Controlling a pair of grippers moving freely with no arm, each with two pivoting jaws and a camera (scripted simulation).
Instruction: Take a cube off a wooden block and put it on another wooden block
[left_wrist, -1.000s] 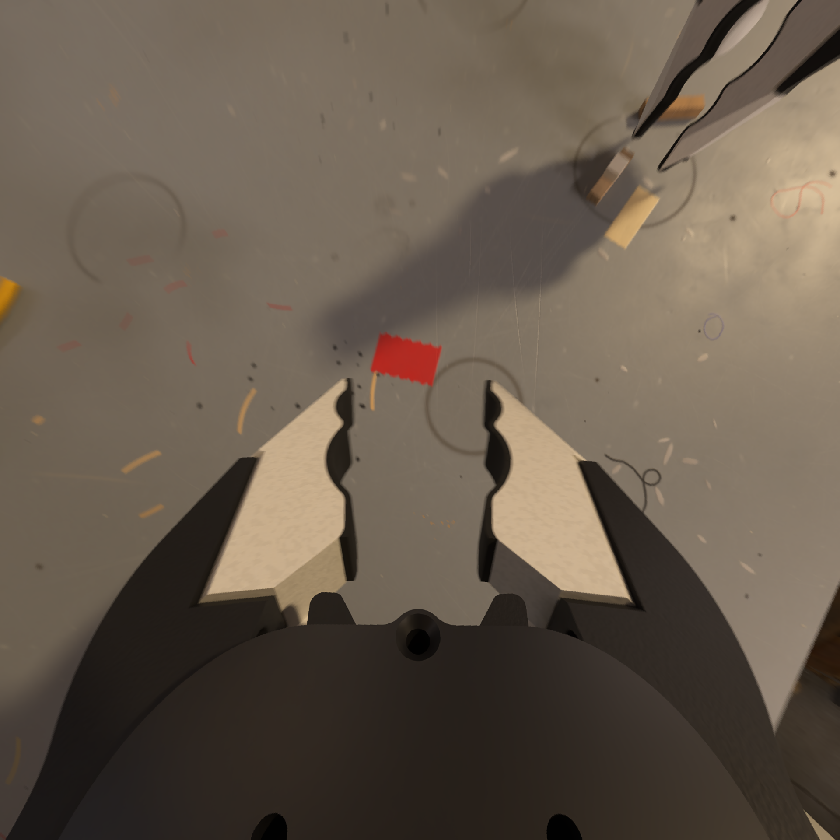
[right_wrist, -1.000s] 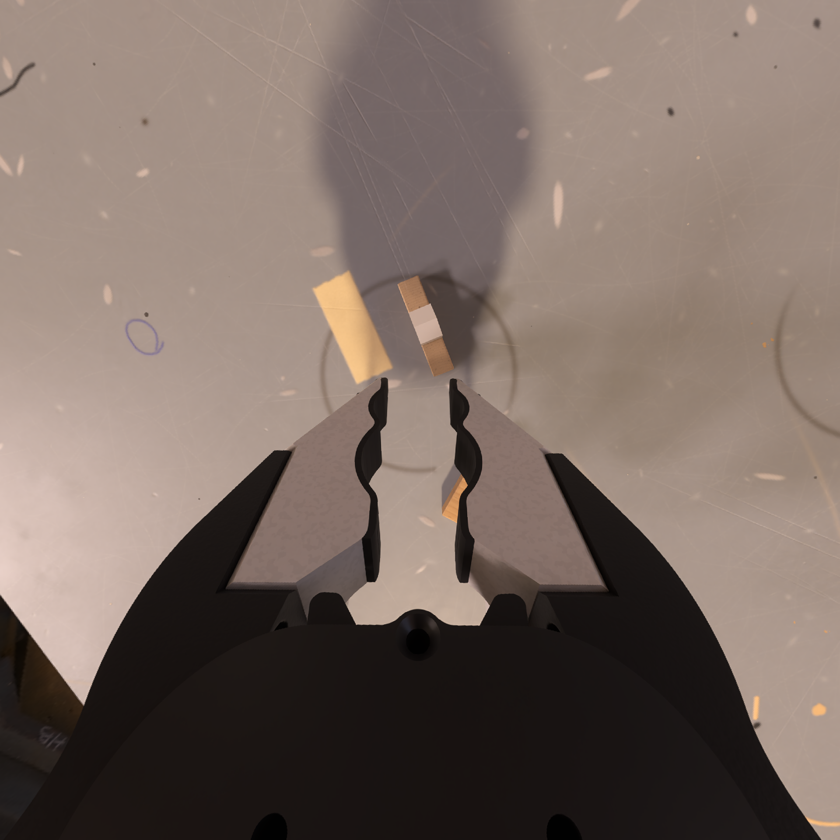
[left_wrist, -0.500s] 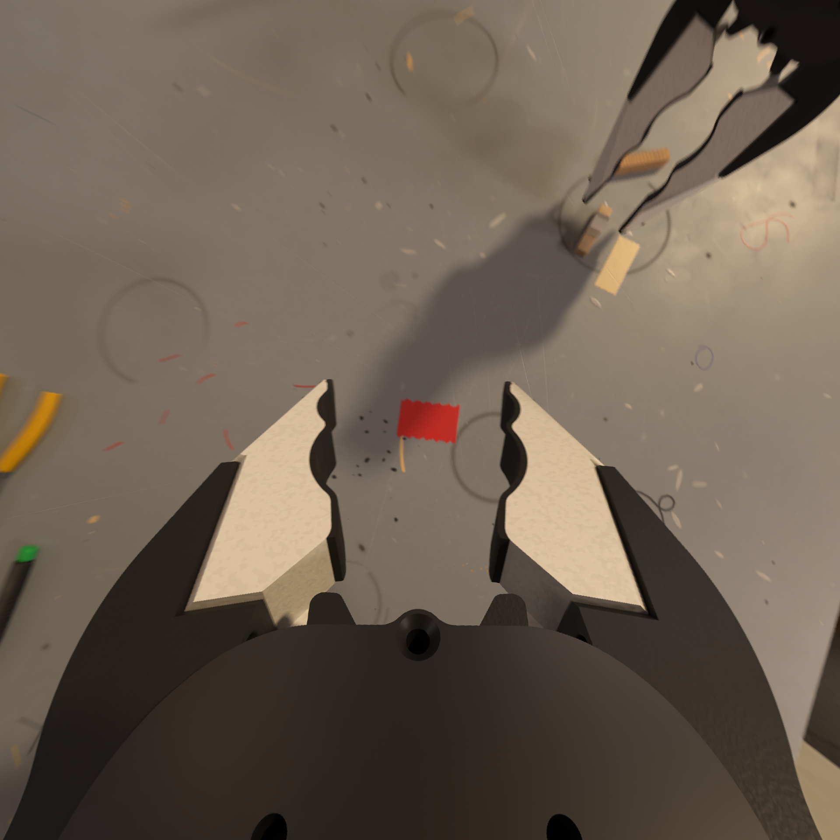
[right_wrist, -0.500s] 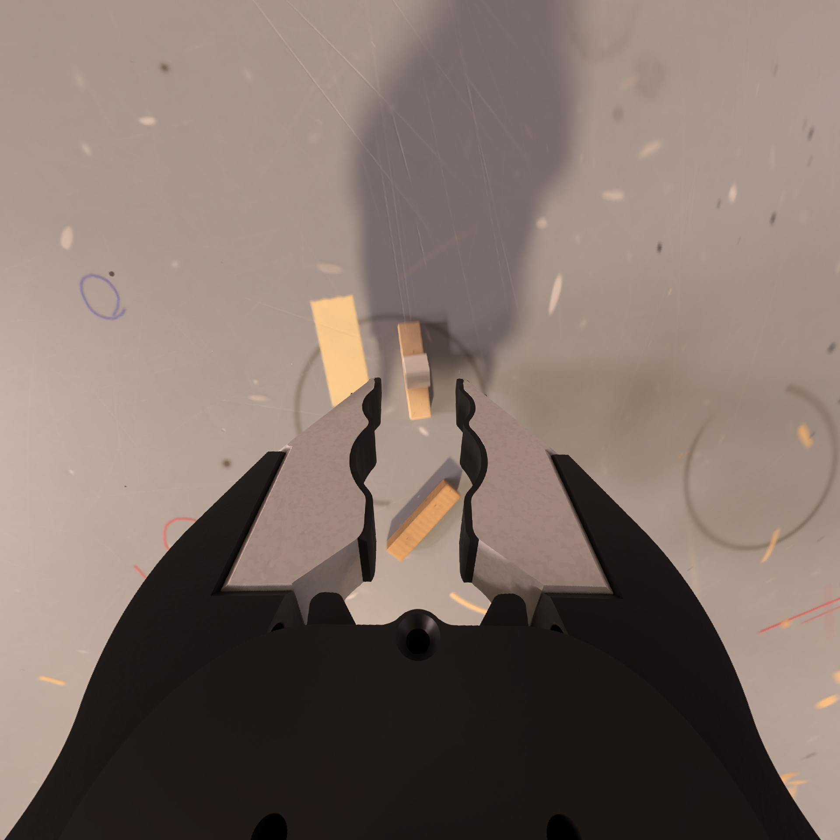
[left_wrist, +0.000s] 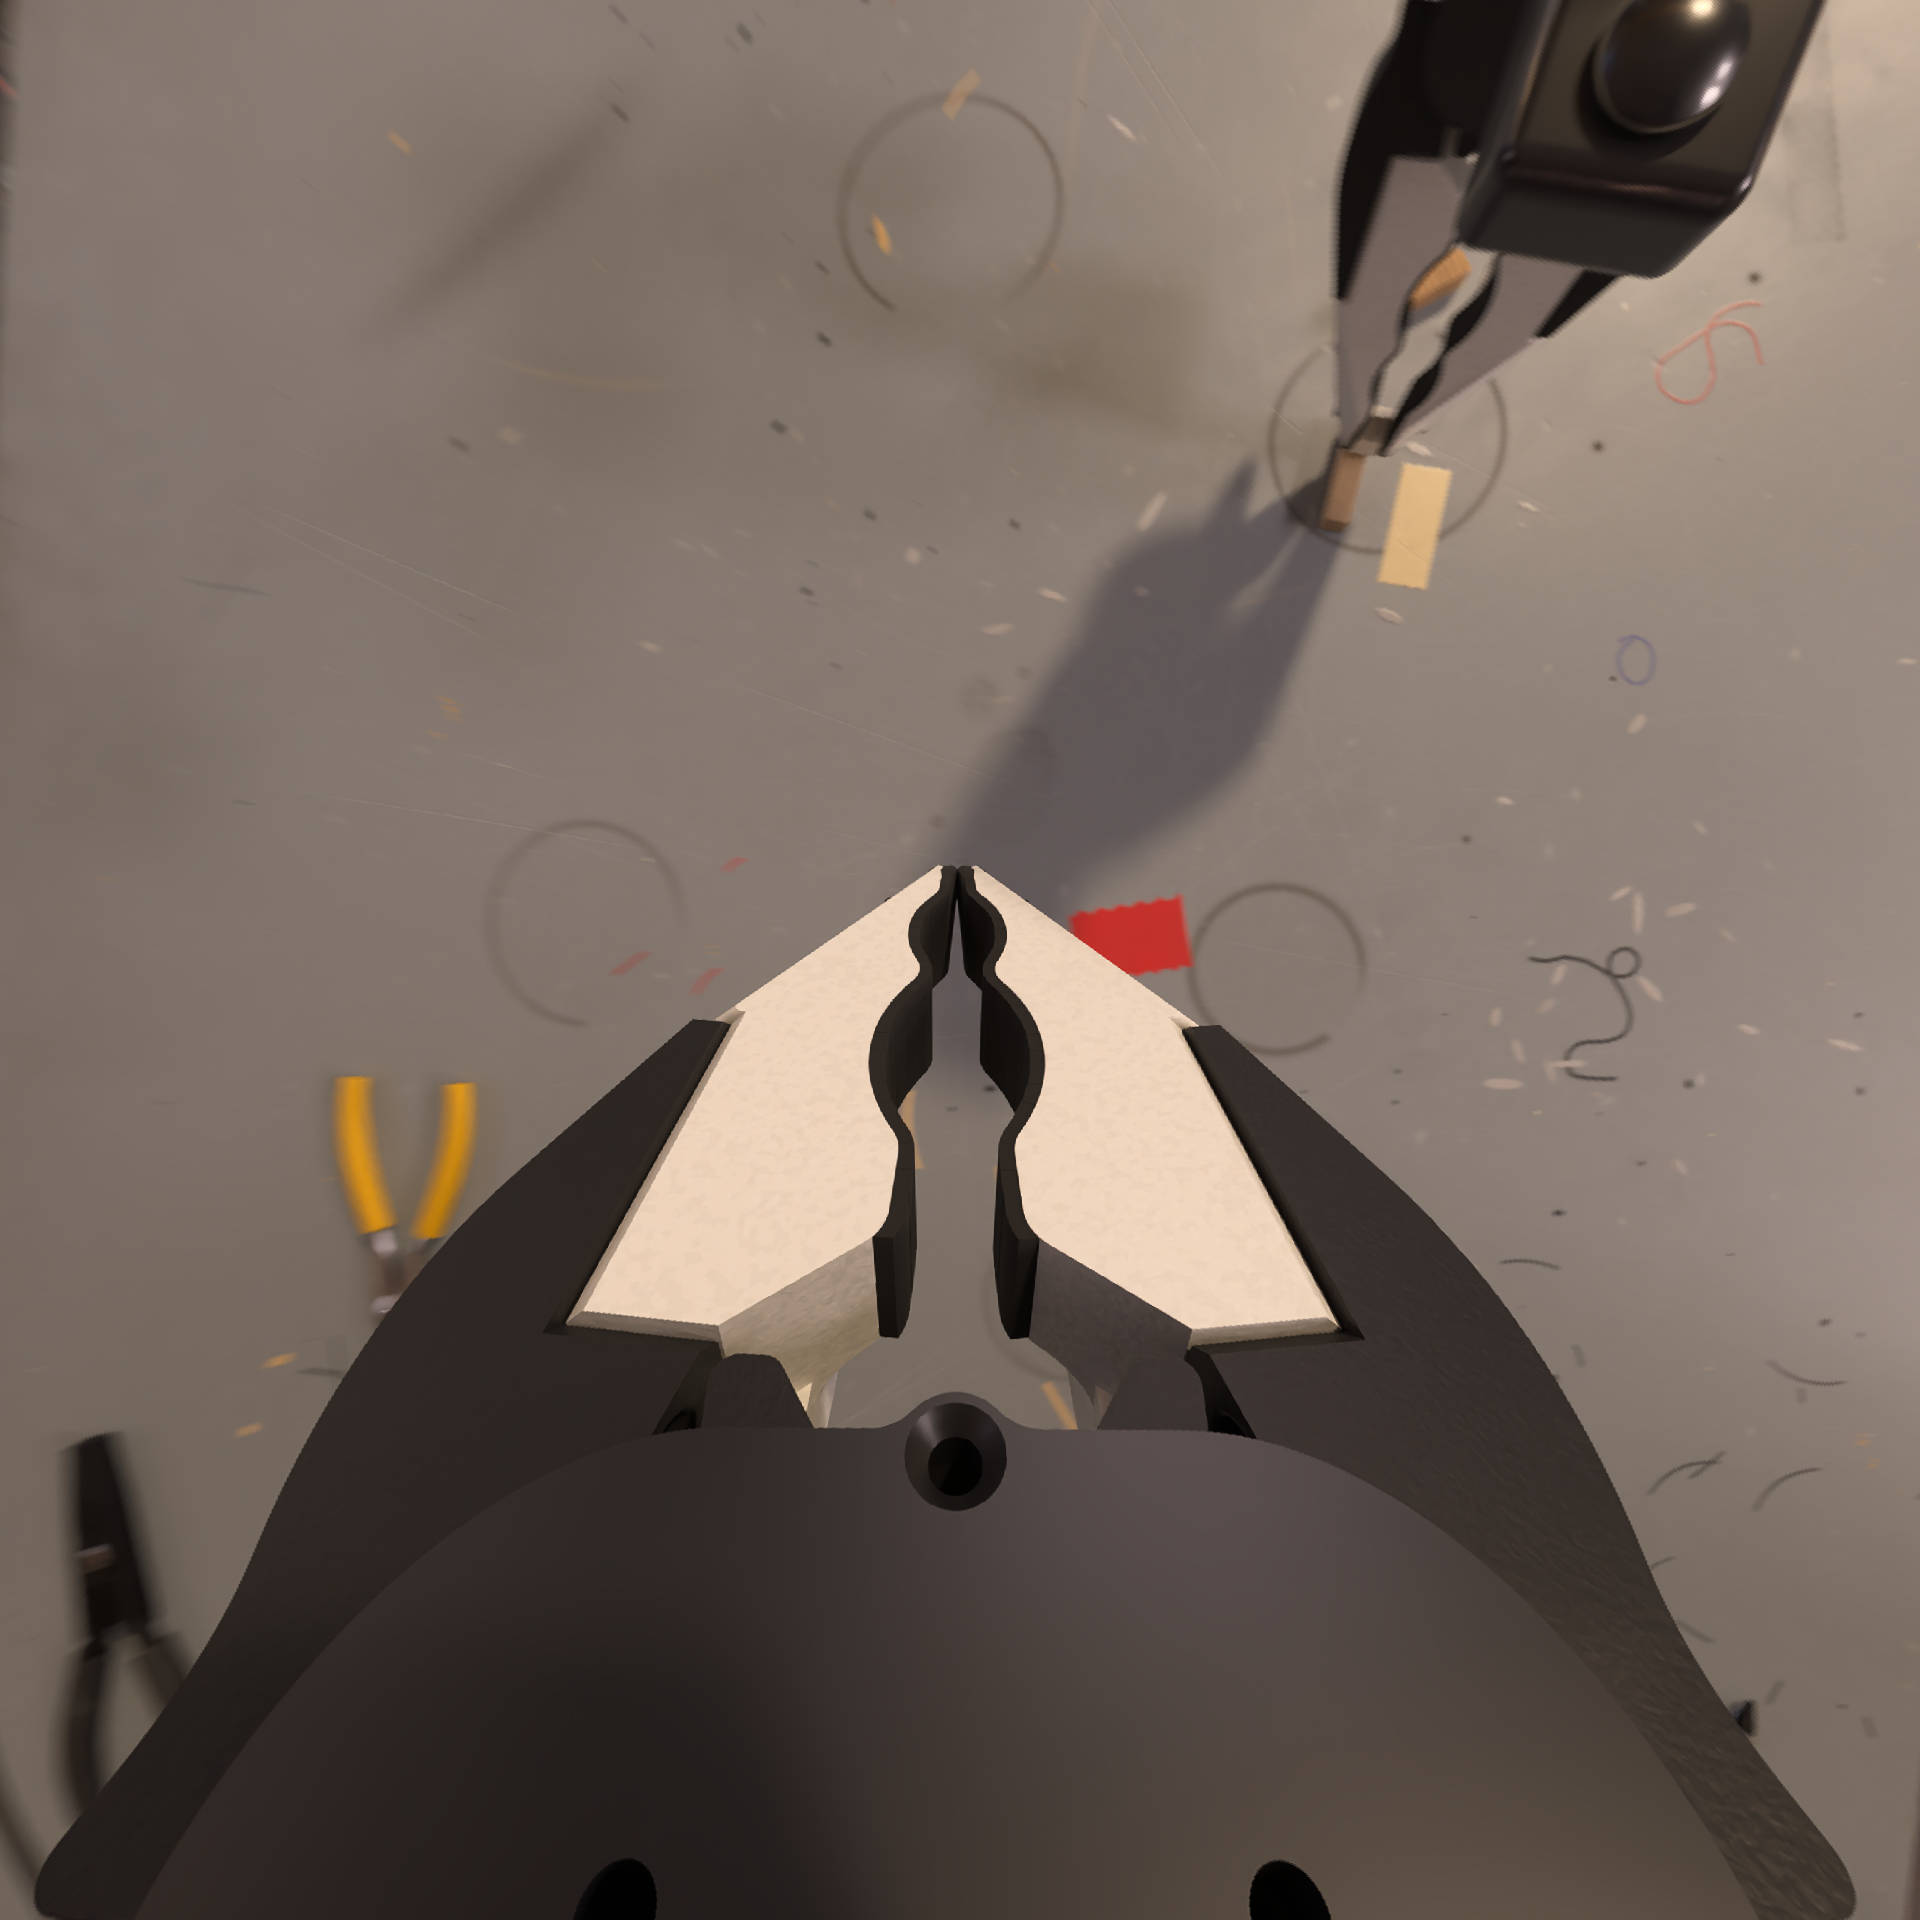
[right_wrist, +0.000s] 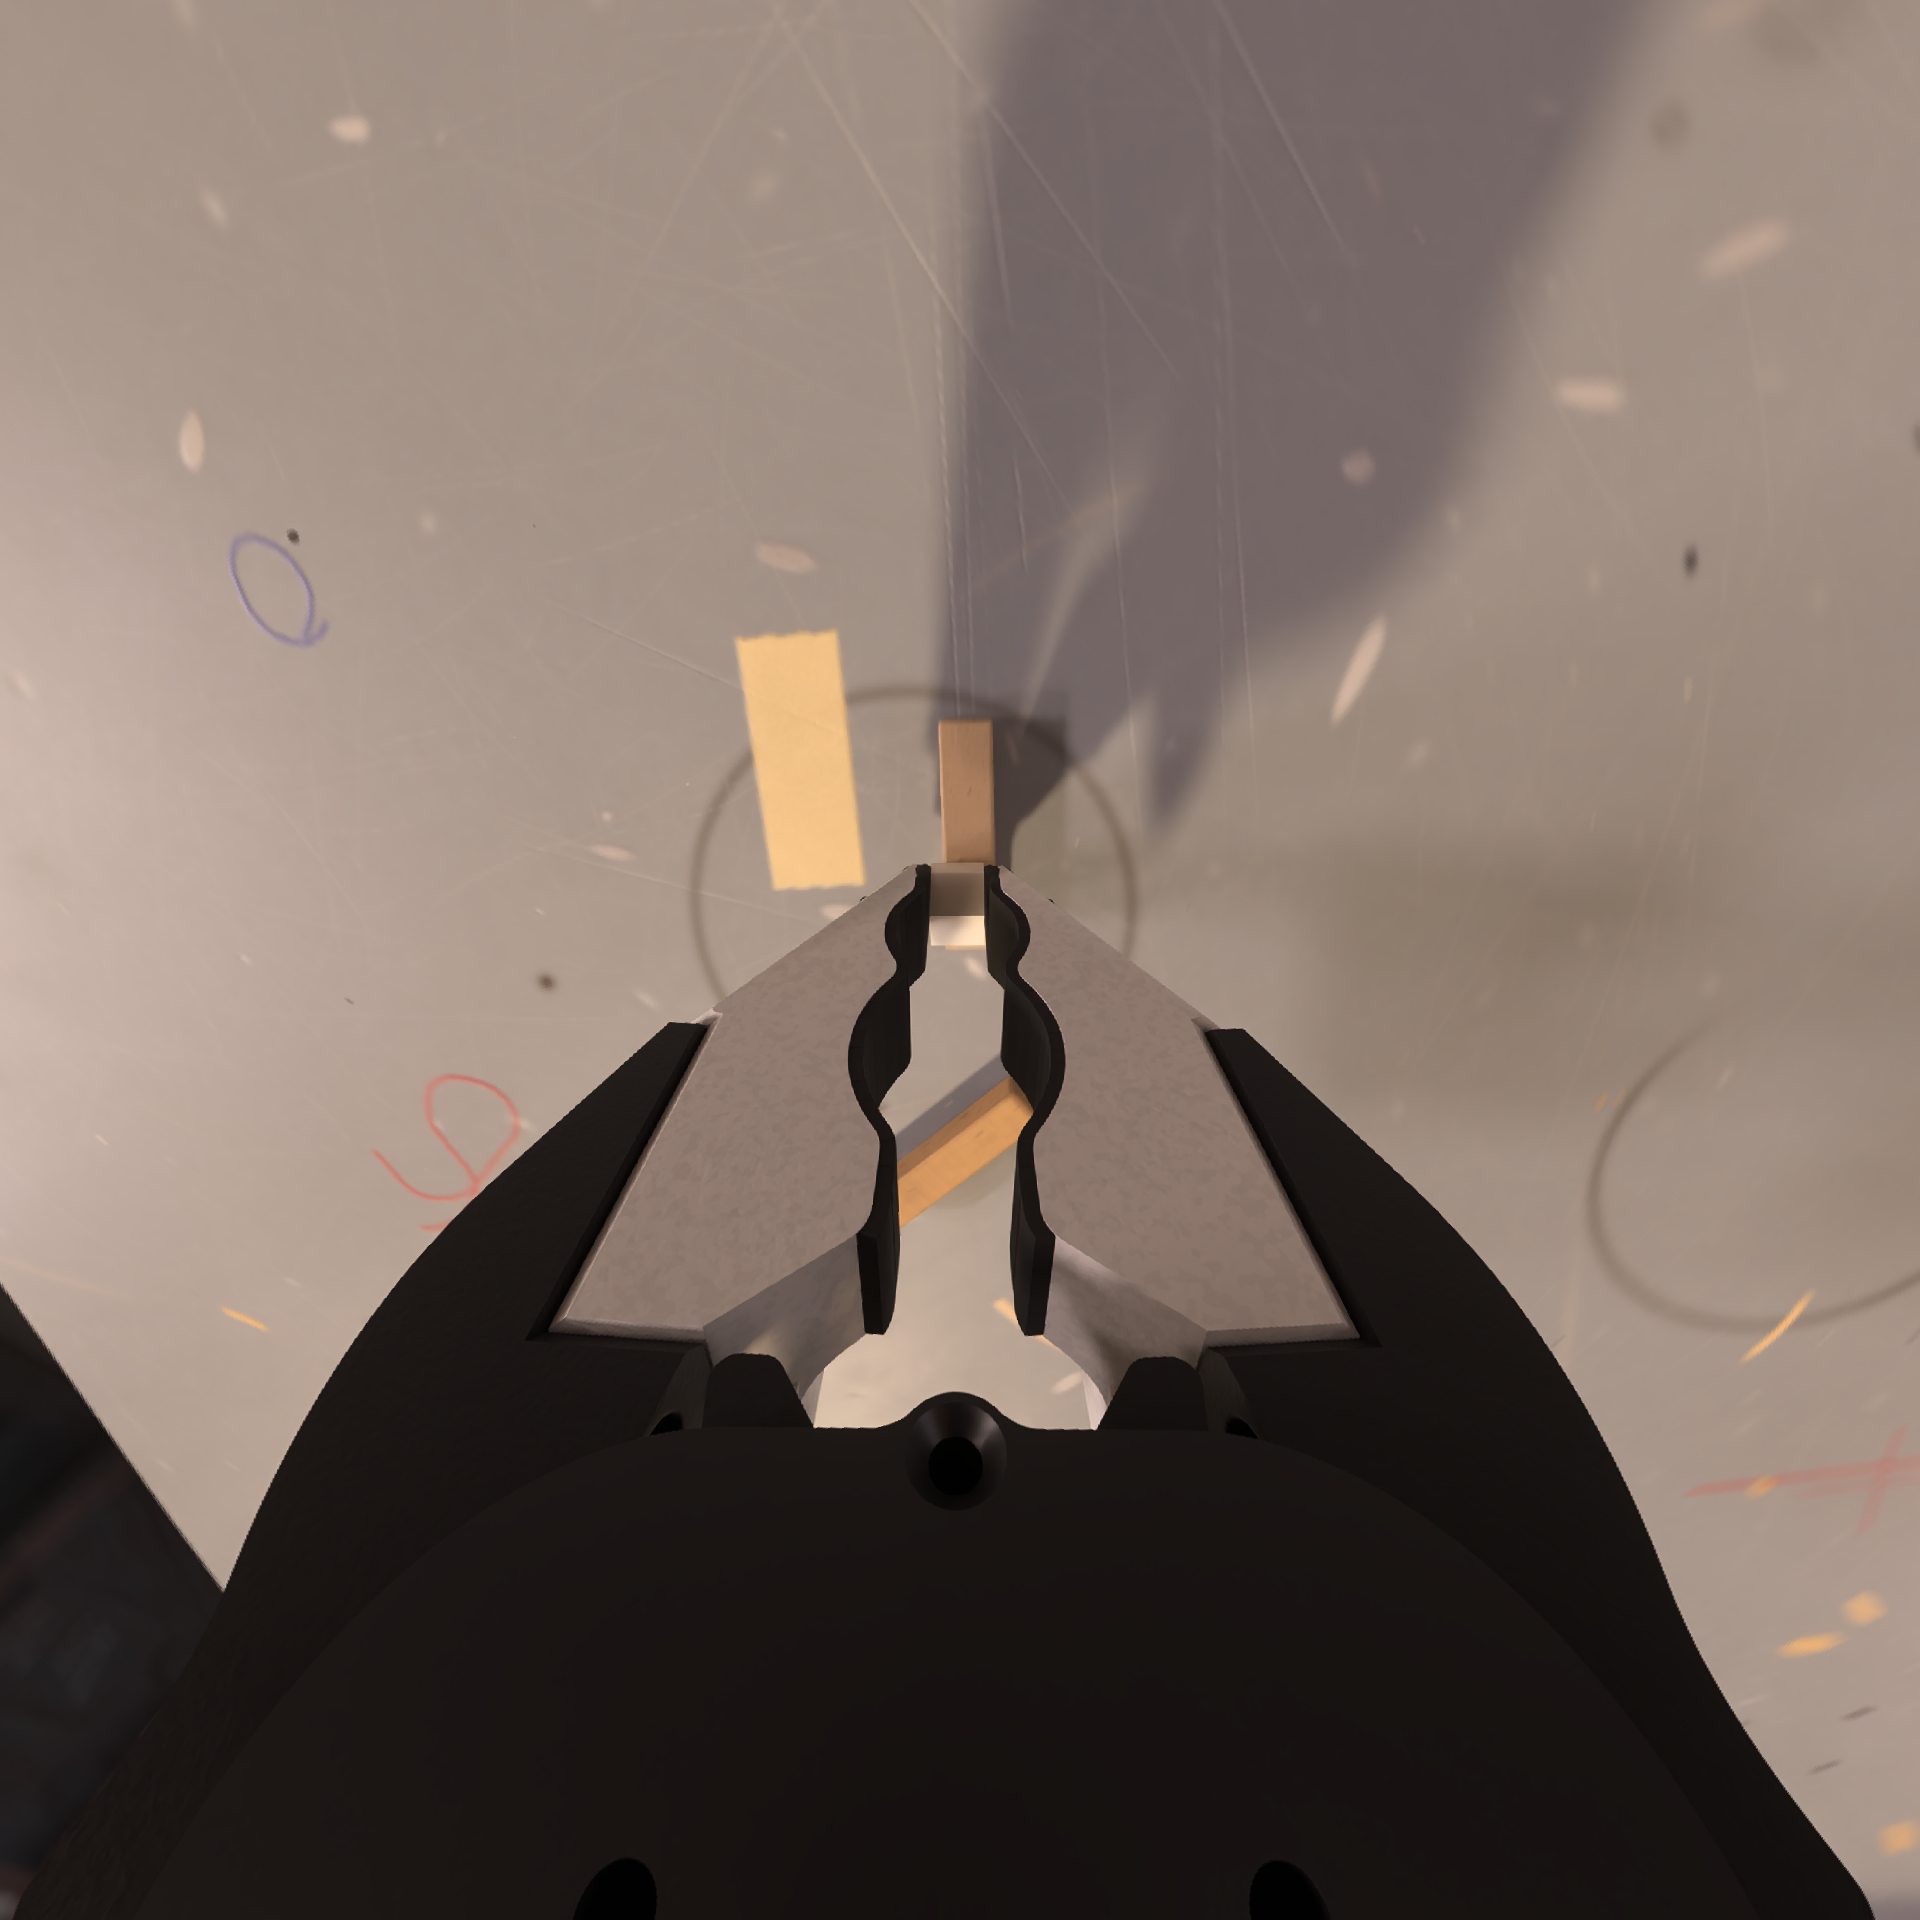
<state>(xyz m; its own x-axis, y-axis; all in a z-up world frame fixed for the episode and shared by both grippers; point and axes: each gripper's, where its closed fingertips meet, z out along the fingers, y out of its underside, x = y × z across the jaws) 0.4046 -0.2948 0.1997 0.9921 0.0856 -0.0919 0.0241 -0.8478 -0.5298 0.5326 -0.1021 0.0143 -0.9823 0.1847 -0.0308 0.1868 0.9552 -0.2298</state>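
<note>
right gripper (right_wrist: 958, 902) pinches white cube (right_wrist: 957, 906) on wooden block (right_wrist: 965, 792) | left gripper (left_wrist: 957, 875) closed, empty | second block (right_wrist: 954, 1149) below fingers | yellow pliers (left_wrist: 403, 1172), red tape (left_wrist: 1135, 934) nearby

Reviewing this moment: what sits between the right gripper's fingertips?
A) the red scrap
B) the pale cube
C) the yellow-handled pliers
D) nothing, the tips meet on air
B. In the right wrist view the right gripper has its fingertips closed on the two sides of the pale cube, just above the wooden block it was resting on.
</note>
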